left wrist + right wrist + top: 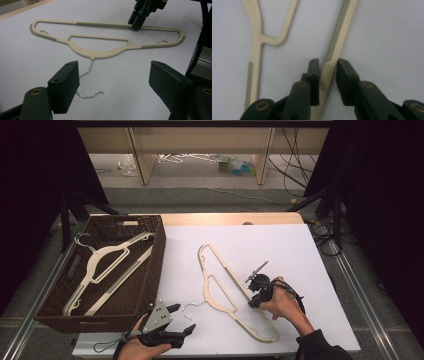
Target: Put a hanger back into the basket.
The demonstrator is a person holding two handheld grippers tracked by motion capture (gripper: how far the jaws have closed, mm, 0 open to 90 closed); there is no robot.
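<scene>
At the far left a brown basket [150, 265] is seen, and one cream hanger [102, 270] is already laid inside it. Just right of the basket, near the front edge of the white surface [300, 250], the left tongs [182, 319] are held wide apart with nothing between them. They are pointed toward the wire hook [88, 82] of a second hanger [220, 290], which lies flat on the surface, well apart from the basket.

Further right, the right tongs [328, 72] are closed narrowly around the straight bottom bar [337, 47] of this hanger, just below its ribbed grey strip. In the right gripper view one pad seems to be pressed on the bar, while a thin gap is seen at the other, so the grip is judged to be light.

From here, the hanger could be lost. The bar is thin and smooth, and it is gripped away from its middle; if it is lifted, the long free end could swing down or slide out. The hook could also be caught on the basket rim [161, 227] during the transfer.
</scene>
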